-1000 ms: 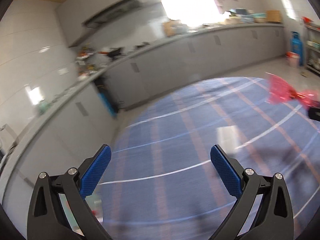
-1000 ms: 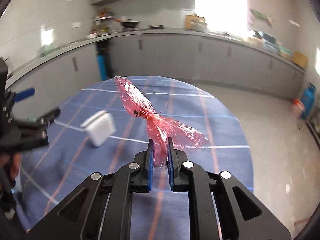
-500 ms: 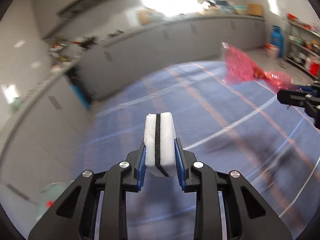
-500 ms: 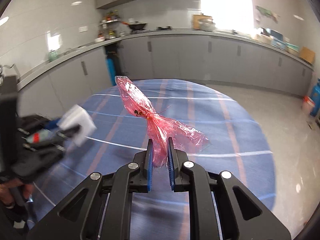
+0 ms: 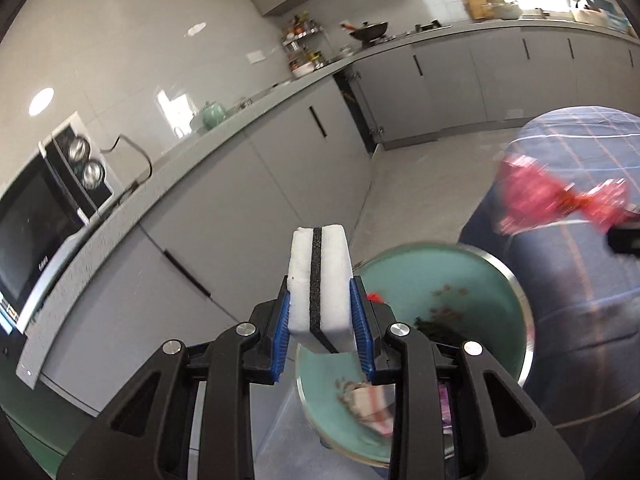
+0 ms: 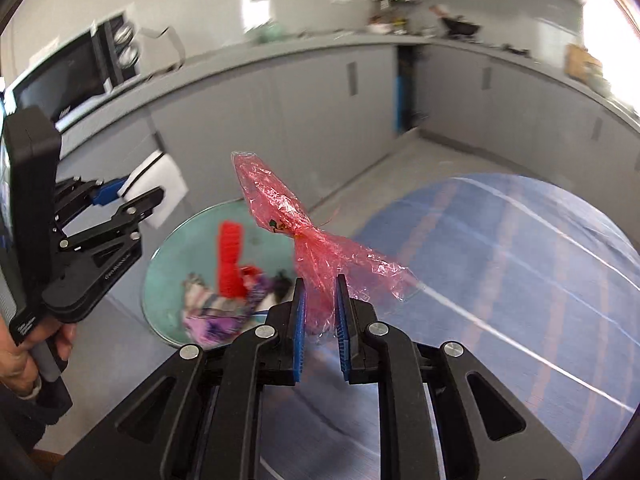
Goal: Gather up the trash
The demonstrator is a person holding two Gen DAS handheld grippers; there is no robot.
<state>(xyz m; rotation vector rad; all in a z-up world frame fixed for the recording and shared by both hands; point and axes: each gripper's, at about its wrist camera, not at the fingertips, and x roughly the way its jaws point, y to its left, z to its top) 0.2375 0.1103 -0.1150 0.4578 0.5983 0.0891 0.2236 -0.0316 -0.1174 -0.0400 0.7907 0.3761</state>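
My left gripper (image 5: 322, 316) is shut on a white foam block with a black middle layer (image 5: 320, 280) and holds it above the near left rim of a round teal trash bin (image 5: 492, 276). My right gripper (image 6: 322, 312) is shut on a crumpled red plastic wrapper (image 6: 296, 224), held between the bin (image 6: 176, 240) and the table. The wrapper also shows blurred in the left wrist view (image 5: 560, 200). The left gripper and its foam block (image 6: 160, 184) show at the left of the right wrist view. The bin holds several scraps, one of them red (image 6: 230, 256).
A round table with a blue plaid cloth (image 6: 520, 280) stands right of the bin. Grey kitchen cabinets (image 5: 280, 184) run along the wall behind, with a microwave (image 5: 36, 216) on the counter at the left. Grey floor (image 5: 412, 184) lies between them.
My left gripper closed on the foam block, lifted it off the table and swung left over the bin. My right gripper carried the red wrapper left toward the bin.
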